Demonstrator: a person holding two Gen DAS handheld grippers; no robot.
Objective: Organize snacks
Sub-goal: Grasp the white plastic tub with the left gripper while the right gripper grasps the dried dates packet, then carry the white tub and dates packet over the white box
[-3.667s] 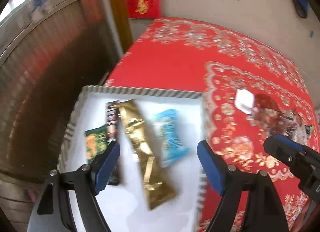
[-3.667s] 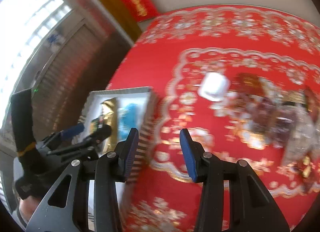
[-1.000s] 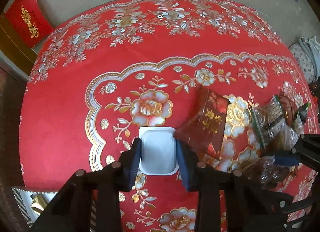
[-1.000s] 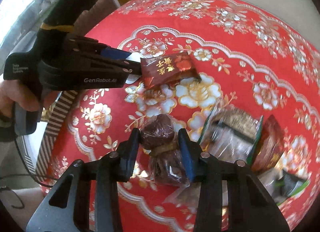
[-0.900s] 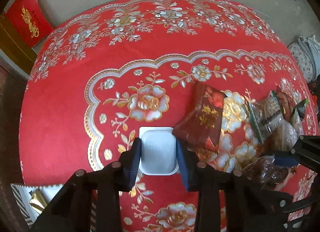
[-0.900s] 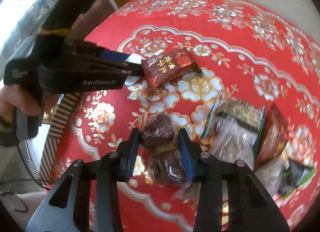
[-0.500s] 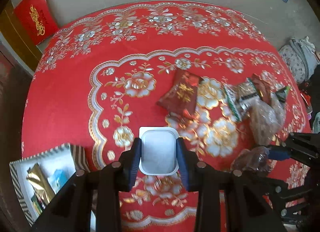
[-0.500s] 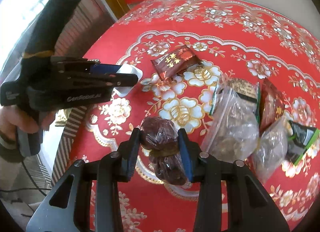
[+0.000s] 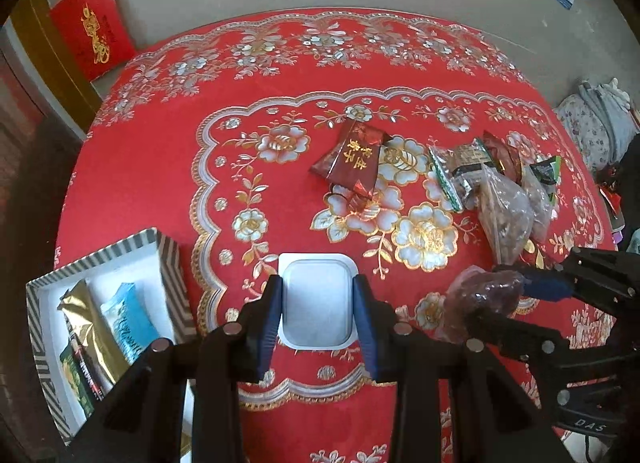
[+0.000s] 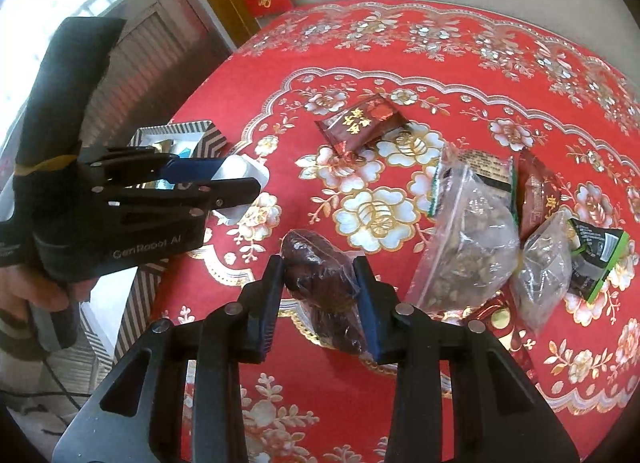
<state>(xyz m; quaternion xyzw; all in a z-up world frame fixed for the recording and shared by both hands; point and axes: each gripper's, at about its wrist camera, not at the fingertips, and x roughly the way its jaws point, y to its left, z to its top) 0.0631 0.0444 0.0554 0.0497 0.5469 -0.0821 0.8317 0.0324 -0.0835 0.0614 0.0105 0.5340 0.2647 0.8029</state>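
Observation:
My left gripper [image 9: 318, 303] is shut on a white plastic cup [image 9: 317, 299] and holds it above the red tablecloth; it also shows in the right wrist view [image 10: 240, 179]. My right gripper [image 10: 320, 295] is shut on a clear bag of dark brown snacks [image 10: 316, 279], also seen in the left wrist view [image 9: 480, 295]. The striped box [image 9: 168, 259] at lower left holds a gold packet [image 9: 92, 327], a blue packet [image 9: 128, 323] and a green one. A dark red packet [image 9: 352, 159] lies mid-table.
Several bagged snacks [image 10: 472, 231] and a green-edged packet [image 10: 596, 255] lie at the right of the round table [image 9: 140, 167]. A red hanging [image 9: 90, 39] is on the far wall. A bundle of cloth [image 9: 592, 119] sits beyond the table's right edge.
Both grippers closed on their items and have lifted and pulled back from the table; the view widened, and the striped box came into the left wrist view at lower left.

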